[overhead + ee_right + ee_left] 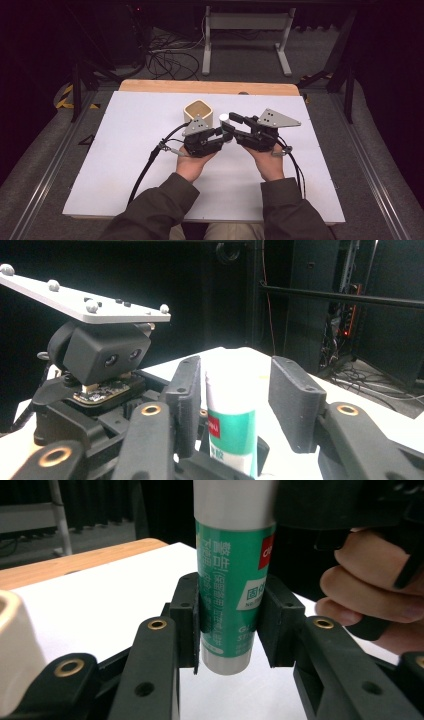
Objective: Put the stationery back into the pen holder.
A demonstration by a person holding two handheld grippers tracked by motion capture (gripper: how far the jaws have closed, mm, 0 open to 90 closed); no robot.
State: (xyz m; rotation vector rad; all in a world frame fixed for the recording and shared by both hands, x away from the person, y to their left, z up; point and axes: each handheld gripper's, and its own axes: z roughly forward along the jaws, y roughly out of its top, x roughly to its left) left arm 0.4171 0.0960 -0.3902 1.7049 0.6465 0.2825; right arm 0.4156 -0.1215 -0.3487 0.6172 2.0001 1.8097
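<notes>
A glue stick (232, 580) with a green label and a white cap (231, 372) stands upright between both grippers at the table's middle (224, 119). My left gripper (231, 625) is shut on its green body, with both pads pressed against the label; it is also in the high view (225, 136). My right gripper (237, 390) reaches in from the right (229, 125) around the cap. Its left pad sits close to the cap, while a gap shows at the right pad, so it stands open.
A beige square cup (199, 111) stands just behind the left gripper, seen at the near left (12, 645). The white board (125, 150) covers the table, with a wooden edge (200, 86) at the back. Cables trail from both grippers toward the person.
</notes>
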